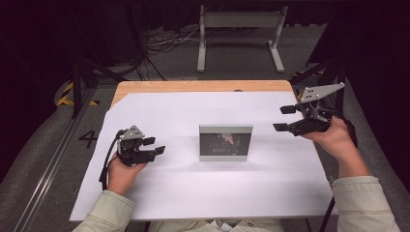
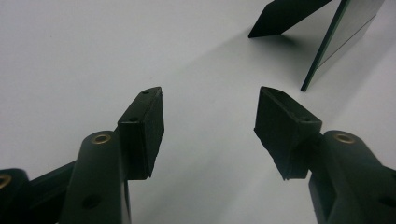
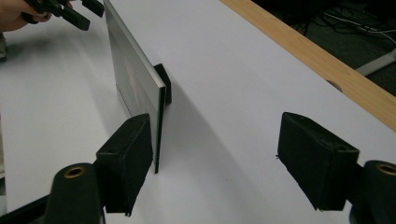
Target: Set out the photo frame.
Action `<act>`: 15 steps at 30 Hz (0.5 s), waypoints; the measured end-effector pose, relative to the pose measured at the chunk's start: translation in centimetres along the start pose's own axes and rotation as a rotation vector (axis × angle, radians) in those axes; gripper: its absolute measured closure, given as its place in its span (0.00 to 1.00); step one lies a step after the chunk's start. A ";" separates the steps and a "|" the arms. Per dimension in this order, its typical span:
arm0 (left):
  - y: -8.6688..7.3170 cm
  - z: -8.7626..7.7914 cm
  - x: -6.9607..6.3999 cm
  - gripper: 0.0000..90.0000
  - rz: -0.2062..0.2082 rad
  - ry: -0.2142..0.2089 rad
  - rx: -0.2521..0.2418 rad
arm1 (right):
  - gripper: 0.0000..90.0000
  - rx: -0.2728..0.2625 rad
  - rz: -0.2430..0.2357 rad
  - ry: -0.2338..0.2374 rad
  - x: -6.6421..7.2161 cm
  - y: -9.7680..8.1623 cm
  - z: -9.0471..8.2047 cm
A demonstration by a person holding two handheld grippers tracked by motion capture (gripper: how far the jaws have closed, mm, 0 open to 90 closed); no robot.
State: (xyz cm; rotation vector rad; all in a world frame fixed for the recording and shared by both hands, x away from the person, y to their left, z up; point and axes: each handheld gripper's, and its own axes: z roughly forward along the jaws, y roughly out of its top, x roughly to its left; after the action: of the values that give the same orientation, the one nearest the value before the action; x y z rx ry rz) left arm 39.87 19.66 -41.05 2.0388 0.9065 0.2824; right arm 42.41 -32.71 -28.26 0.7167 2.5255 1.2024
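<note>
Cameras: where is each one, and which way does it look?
High view: above the person's side, looking forward and down on the table; shows forearms, both hands, left gripper and right gripper.
Left gripper view: rides the left gripper, looking along its open jaws at the frame's back.
Right gripper view: rides the right gripper, looking along the frame's edge toward the far left gripper.
All three share the standing frame.

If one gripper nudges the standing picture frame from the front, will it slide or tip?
The picture frame looks thin and stiff, a flat panel standing nearly upright. It probably tips backward easily: only a small black prop behind braces it. On the smooth white sheet a low push might slide it instead. Its glassy face suggests fragility.
</note>
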 end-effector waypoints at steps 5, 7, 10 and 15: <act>0.0 0.1 0.0 0.47 0.002 0.004 0.000 | 0.29 0.005 0.025 0.001 -0.3 -1.2 0.6; 0.0 0.1 -0.1 0.47 -0.001 0.004 0.002 | 0.29 -0.002 0.041 0.006 -0.4 -1.9 0.9; 0.0 0.1 -0.1 0.47 0.002 0.006 0.003 | 0.29 -0.006 0.052 0.010 -0.5 -2.5 1.2; 0.0 0.1 -0.2 0.47 0.002 0.005 0.001 | 0.28 -0.032 0.062 0.009 -0.7 -3.6 1.5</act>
State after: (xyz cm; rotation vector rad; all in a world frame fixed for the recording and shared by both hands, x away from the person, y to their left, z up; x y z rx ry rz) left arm 39.82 19.48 -41.12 2.0404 0.9081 0.2889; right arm 42.46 -34.01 -32.01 0.7891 2.5017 1.2662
